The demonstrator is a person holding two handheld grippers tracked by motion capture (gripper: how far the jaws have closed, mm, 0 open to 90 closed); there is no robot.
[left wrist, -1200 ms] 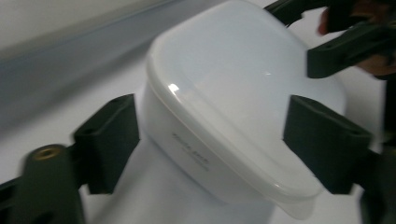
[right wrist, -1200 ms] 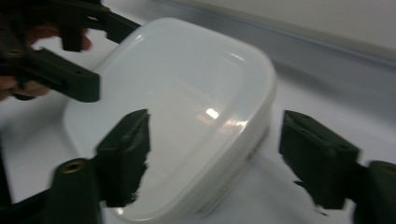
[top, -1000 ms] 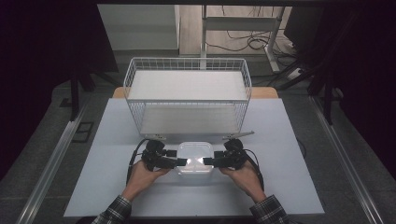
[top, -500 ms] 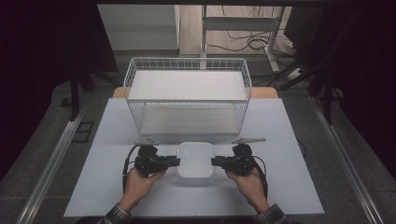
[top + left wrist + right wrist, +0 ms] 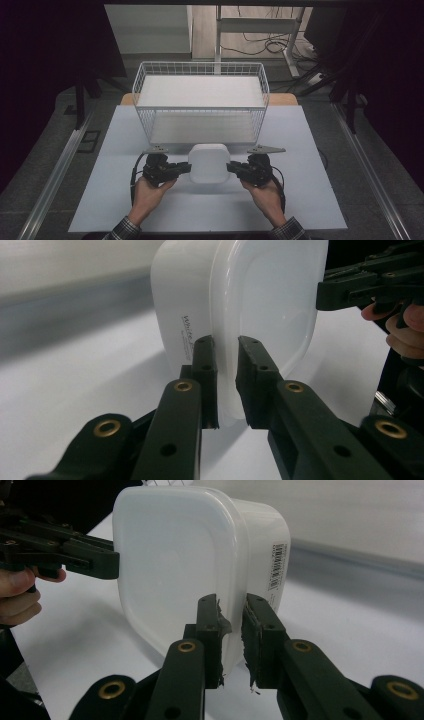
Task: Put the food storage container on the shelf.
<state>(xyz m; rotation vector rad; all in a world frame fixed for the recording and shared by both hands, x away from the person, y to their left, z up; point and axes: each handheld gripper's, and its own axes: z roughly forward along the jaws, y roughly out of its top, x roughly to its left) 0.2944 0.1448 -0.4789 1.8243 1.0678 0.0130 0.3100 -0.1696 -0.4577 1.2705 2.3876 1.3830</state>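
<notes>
Nearest the person, the left gripper (image 5: 184, 169) and right gripper (image 5: 234, 170) each pinch the lid rim on opposite sides of the white plastic container (image 5: 209, 162), fingers closed on it, over the worktop (image 5: 310, 200). It looks light, smooth and slightly flexible, so the stiffer rim seems the right hold. Just behind stands the wire basket (image 5: 200, 67).

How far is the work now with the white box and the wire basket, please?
Done: both grippers are clamped on the white box, left gripper and right gripper on opposite edges. In hand: a two-sided hold. Left, probably: placing it in the wire basket, which holds nothing visible.
</notes>
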